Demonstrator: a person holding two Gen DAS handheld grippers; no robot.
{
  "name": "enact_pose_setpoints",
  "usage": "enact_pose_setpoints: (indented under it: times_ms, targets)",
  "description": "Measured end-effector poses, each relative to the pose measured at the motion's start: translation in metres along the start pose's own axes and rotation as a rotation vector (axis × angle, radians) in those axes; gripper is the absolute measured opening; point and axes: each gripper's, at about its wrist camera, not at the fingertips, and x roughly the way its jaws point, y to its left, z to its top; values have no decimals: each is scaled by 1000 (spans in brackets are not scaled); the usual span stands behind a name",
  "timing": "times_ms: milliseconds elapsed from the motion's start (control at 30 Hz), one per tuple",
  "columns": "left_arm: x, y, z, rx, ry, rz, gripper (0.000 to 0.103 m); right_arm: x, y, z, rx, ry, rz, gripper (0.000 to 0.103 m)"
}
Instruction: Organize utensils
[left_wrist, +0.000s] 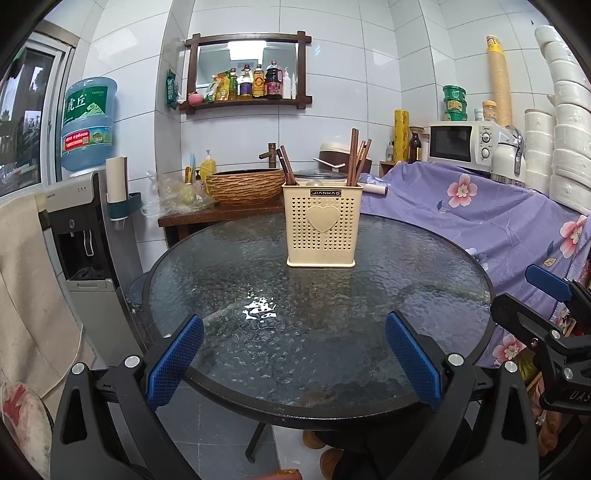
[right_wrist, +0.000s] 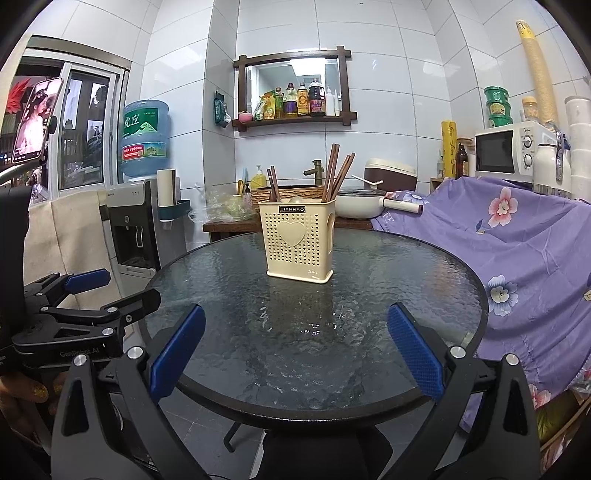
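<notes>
A cream perforated utensil holder (left_wrist: 320, 225) with a heart on its front stands upright at the far side of the round glass table (left_wrist: 221, 280). Brown chopsticks (left_wrist: 356, 162) stick out of its right side, more chopsticks (left_wrist: 287, 166) out of its left, and a rounded spoon end shows between them. The holder also shows in the right wrist view (right_wrist: 300, 240), with chopsticks (right_wrist: 334, 171). My left gripper (left_wrist: 293, 354) is open and empty above the table's near edge. My right gripper (right_wrist: 295, 350) is open and empty, beside the left one (right_wrist: 92, 291).
A purple flowered cloth (left_wrist: 498, 221) covers furniture right of the table, with a microwave (left_wrist: 461, 142) behind it. A water dispenser (left_wrist: 81, 229) stands left. A wooden counter with a woven basin (left_wrist: 245, 184) and a white pan (right_wrist: 360, 205) lies behind the table.
</notes>
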Motion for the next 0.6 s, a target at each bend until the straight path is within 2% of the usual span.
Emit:
enact_pose_setpoints:
  times_ms: [500,600]
  targets:
    - [4,5,-2,-16,23,-11,97,3,1,-4,-4,18,-6,97]
    - [5,3,-2,-1,30,5,97,4,1,-4,-3,20,-7,97]
